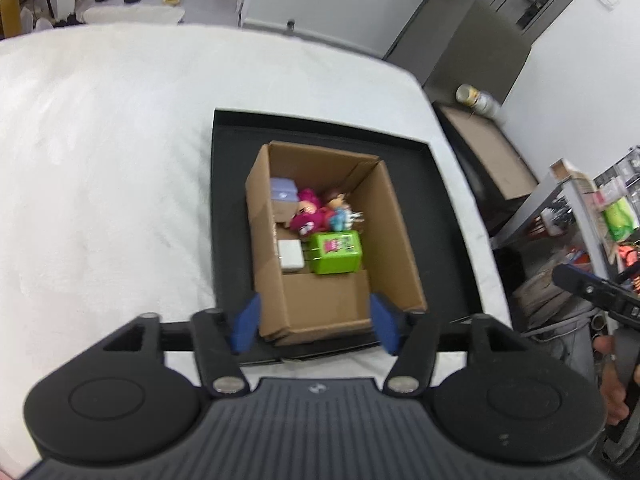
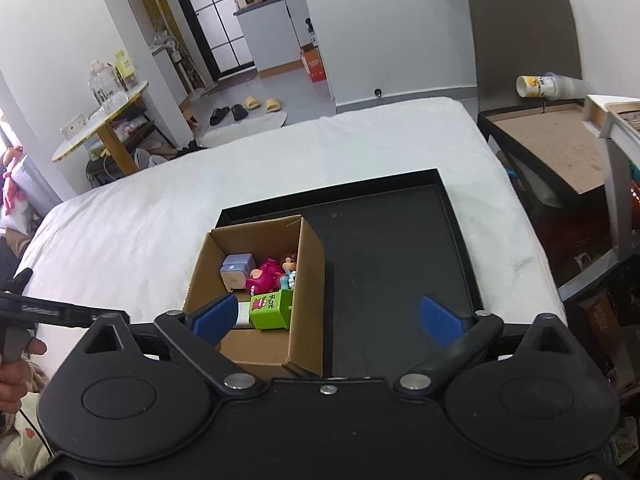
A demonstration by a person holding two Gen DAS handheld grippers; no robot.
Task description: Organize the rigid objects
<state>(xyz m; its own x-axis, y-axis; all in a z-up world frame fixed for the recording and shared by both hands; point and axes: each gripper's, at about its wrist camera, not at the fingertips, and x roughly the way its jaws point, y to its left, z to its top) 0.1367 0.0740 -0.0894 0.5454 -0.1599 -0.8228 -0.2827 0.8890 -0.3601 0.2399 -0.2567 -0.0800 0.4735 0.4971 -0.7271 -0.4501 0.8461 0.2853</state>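
Note:
An open cardboard box (image 1: 396, 240) (image 2: 310, 264) stands in a black tray (image 1: 444, 216) (image 2: 400, 248) on the white bed. Inside lie a green box (image 1: 338, 252) (image 2: 270, 308), a white block (image 1: 291, 255), a pink plush toy (image 1: 306, 212) (image 2: 264, 276), a small doll (image 1: 340, 208) (image 2: 289, 266) and a lilac cube (image 1: 283, 192) (image 2: 237, 270). My left gripper (image 1: 314, 326) hovers above the box's near end, open, nothing between its blue pads. My right gripper (image 2: 326, 316) is wide open over the box's near right corner, empty.
White bedding (image 1: 100, 160) (image 2: 160, 208) surrounds the tray. A dark side table with a brown top (image 2: 560, 156) and a tipped cup (image 2: 538, 86) stands at the right. Cluttered shelves (image 1: 600, 216) flank the bed's right edge. A hand on the other gripper's handle shows at each frame's side.

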